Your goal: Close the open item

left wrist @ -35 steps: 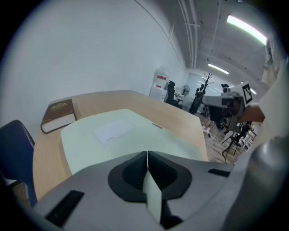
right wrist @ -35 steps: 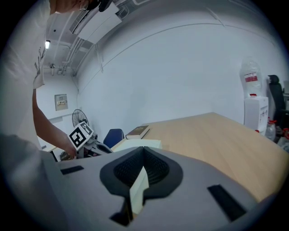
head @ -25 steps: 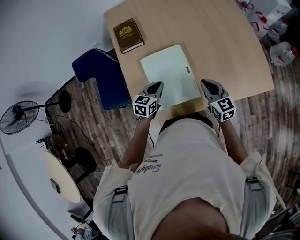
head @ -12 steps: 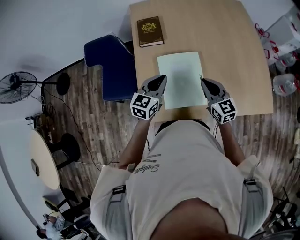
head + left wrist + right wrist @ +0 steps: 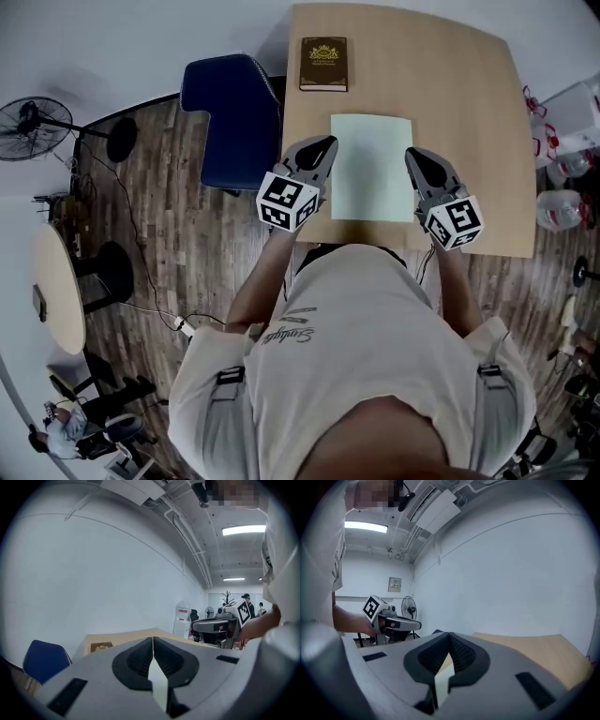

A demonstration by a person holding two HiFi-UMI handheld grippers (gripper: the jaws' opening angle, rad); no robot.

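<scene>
Pale-green rectangular folder [image 5: 371, 167] lay flat on the light wooden table [image 5: 469, 112], near the edge closest to the person [image 5: 375, 356]. It showed as one plain rectangle, cover down, no leaf raised.

Left gripper [image 5: 323, 144] sat with its tip just beside the folder's left edge. Right gripper [image 5: 414, 155] sat with its tip at the folder's right edge. The folder was between the two. Contact between either tip and the folder could not be told from the head view.

Left gripper view: both jaws were pressed together along a straight seam, with nothing held between them. A pale sliver showed through the gap lower down, behind the seam. Right gripper view: same condition, jaws met at the tip, nothing pinched. Each gripper appeared in the other's view, roughly level with it.

Dark brown hardback book with a gold emblem [image 5: 323, 64] lay closed at the far side of the table, apart from the folder and beyond its far left corner. Blue upholstered chair [image 5: 232, 122] stood against the table's left side. Black standing fan [image 5: 33, 117] stood on the wood-plank floor [image 5: 197, 253] further left. Clear water bottles [image 5: 561, 208] were on the floor right of the table. Cream round table [image 5: 56, 286] was at the left margin.
</scene>
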